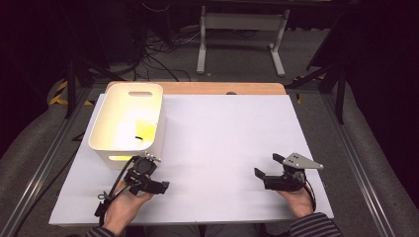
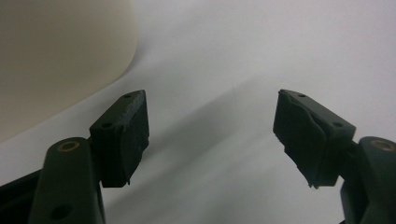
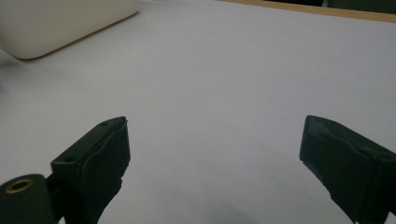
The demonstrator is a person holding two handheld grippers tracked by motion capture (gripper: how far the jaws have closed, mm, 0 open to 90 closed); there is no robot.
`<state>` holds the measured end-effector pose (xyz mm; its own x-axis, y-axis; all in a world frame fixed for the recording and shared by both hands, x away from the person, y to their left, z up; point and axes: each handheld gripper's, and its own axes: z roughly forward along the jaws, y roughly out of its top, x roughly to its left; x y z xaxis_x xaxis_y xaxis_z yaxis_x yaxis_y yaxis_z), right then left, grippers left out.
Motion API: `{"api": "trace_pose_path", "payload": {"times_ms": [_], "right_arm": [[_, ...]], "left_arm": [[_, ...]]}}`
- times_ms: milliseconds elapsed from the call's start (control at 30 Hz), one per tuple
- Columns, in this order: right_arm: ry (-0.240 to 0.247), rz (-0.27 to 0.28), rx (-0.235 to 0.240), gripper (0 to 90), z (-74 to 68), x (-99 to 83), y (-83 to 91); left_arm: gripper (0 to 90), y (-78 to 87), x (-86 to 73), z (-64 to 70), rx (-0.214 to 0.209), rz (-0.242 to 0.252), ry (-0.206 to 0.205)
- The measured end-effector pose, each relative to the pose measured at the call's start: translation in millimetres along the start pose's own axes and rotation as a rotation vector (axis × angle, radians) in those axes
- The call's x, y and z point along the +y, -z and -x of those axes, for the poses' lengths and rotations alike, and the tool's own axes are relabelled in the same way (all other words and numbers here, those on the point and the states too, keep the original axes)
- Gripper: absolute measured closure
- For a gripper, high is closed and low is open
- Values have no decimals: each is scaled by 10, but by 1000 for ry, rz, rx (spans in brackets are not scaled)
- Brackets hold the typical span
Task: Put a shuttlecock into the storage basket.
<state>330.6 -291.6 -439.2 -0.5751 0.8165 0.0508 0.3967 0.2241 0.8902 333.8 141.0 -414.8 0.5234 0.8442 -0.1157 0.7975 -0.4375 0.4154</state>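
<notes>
**Both grippers empty, bin at the left rear**

The left gripper rests low over the white sheet at the near left, held in the person's left hand. Its jaws stand apart with nothing between them; in the left gripper view bare sheet fills the gap, and the cream wall of the bin curves past at the upper left, just beside the left jaw.

The right gripper sits at the near right, well apart from the left one, in the right hand. Its jaws are spread wide too, holding nothing, with the grey plate on top. The right gripper view looks across open sheet toward the bin at the far upper left.

The bin stands upright on the sheet's left rear part, its near wall just beyond the left gripper. Something yellow lies inside it; what it is cannot be told. The table's wooden edge shows behind the sheet.
</notes>
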Motion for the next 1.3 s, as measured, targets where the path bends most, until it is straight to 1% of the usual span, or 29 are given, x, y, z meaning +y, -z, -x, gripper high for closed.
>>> {"api": "trace_pose_path", "payload": {"times_ms": [100, 133, 167, 300, 333, 367, 400, 600, 800, 900, 1133, 1167, 1200, 1267, 1300], "right_arm": [[1, -1, -1, 90, -1, -1, 0], [1, -1, -1, 90, -2, -1, 1], [1, -1, -1, 90, -2, -2, 1], [2, -1, -2, 90, -5, -3, 2], [2, -1, -1, 90, -5, -3, 3], [1, -1, -1, 90, -5, -3, 3], [2, -1, -1, 90, -4, -3, 2], [2, -3, -2, 90, -5, -4, 0], [1, -3, -1, 90, -4, -5, -1], [1, -5, 0, 90, -7, -6, 0], [1, -6, -1, 90, -7, -7, -2], [1, -8, -1, 90, -8, -7, -3], [2, -8, -1, 90, -9, -7, -3], [3, -8, -1, 90, -12, -8, -3], [4, -10, -2, 90, -13, -7, -2]], "left_arm": [[276, 17, -28, -25, 6, 5, 6], [276, 25, -36, -40, 12, 9, -1], [275, 29, -47, -40, 3, 11, 13], [275, 60, -87, -72, 5, 20, 28], [275, 72, -95, -92, 16, 24, 19], [275, 77, -108, -96, 7, 27, 32], [275, 83, -119, -103, 11, 31, 39], [275, 117, -163, -164, 16, 35, 53], [275, 157, -222, -241, 26, 44, 79], [275, 180, -249, -279, 35, 57, 91], [274, 212, -305, -361, 40, 65, 125], [274, 212, -305, -361, 40, 65, 125], [274, 222, -325, -379, 50, 72, 131], [275, 234, -341, -401, 59, 76, 128], [275, 245, -349, -407, 55, 81, 134]]}}
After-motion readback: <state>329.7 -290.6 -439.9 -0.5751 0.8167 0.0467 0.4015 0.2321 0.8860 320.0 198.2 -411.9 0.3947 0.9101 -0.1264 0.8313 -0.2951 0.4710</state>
